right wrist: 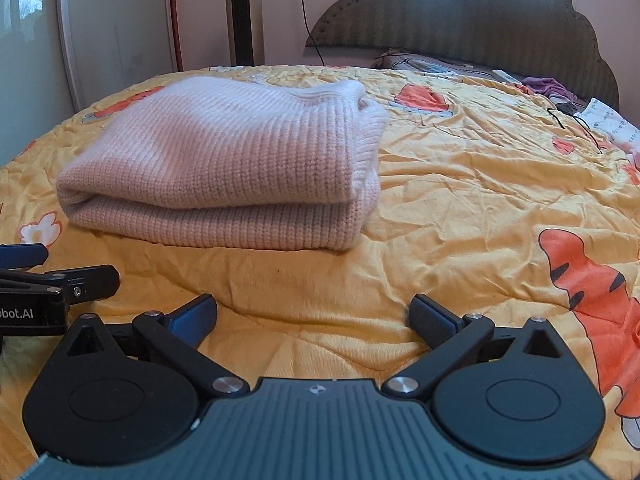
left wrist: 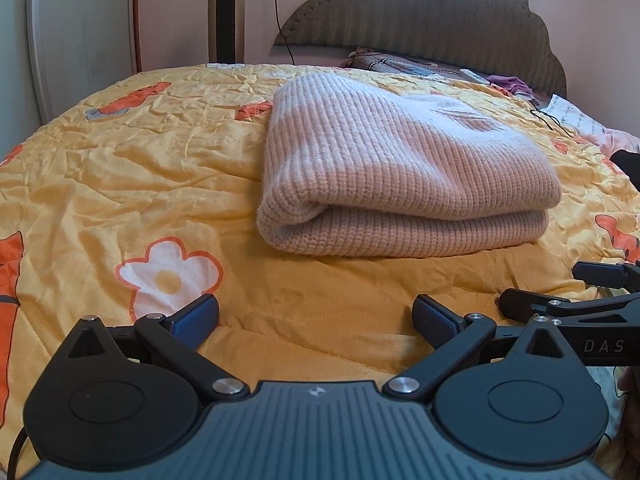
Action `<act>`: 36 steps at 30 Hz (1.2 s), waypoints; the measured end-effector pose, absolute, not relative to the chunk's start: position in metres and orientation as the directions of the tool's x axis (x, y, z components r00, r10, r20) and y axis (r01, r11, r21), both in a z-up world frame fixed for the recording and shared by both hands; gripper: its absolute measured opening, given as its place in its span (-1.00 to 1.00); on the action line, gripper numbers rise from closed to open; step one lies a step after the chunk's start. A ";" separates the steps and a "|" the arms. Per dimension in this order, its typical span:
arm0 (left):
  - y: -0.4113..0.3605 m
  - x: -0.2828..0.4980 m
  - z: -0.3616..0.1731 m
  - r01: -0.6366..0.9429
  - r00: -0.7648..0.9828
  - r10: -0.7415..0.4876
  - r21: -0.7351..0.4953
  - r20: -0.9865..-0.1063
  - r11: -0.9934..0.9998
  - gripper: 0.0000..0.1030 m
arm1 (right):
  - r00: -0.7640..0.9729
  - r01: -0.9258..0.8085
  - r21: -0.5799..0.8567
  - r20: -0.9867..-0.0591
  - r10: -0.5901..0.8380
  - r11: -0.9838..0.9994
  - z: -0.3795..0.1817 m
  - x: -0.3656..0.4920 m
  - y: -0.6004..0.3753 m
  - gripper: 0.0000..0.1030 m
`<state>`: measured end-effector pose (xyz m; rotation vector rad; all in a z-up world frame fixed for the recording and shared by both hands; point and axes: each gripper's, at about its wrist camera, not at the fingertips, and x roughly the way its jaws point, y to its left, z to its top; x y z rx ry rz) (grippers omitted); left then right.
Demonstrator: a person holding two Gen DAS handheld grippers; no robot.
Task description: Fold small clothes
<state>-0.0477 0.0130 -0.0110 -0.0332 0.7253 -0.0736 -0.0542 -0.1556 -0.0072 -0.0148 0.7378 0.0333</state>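
Observation:
A pale pink ribbed knit garment [left wrist: 400, 168] lies folded in a thick two-layer stack on the yellow bed cover [left wrist: 140, 168]. In the right wrist view the same folded knit [right wrist: 232, 168] sits up and to the left. My left gripper [left wrist: 316, 316] stands open near the front of the bed, short of the fold, with only cover between its fingers. My right gripper [right wrist: 312, 316] is open wide too, empty, close beside the left one. The right gripper's fingers [left wrist: 532, 304] show at the right edge of the left wrist view.
The yellow cover [right wrist: 460, 200] has orange tiger and white flower prints and is wrinkled. A grey padded headboard [left wrist: 440, 12] stands at the far end, with pillows, a purple cloth [left wrist: 512, 82] and a black cable [right wrist: 576, 124] near it. A tall fan [right wrist: 244, 12] is behind.

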 end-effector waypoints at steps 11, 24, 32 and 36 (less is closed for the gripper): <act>0.014 -0.047 -0.011 0.056 0.746 -0.082 -0.060 -0.661 0.997 1.00 | 0.741 -0.035 0.015 -0.670 0.035 0.999 -0.006 -0.056 -0.158 0.98; 0.014 -0.047 -0.011 0.056 0.746 -0.082 -0.060 -0.661 0.997 1.00 | 0.738 -0.036 -0.010 -0.675 0.020 0.999 -0.007 -0.057 -0.156 0.98; 0.014 -0.047 -0.011 0.057 0.746 -0.081 -0.058 -0.661 0.997 1.00 | 0.738 -0.037 -0.012 -0.675 0.019 0.999 -0.007 -0.056 -0.156 0.98; 0.014 -0.047 -0.011 0.056 0.746 -0.080 -0.057 -0.661 0.997 1.00 | 0.738 -0.037 -0.012 -0.675 0.019 0.999 -0.007 -0.056 -0.156 0.98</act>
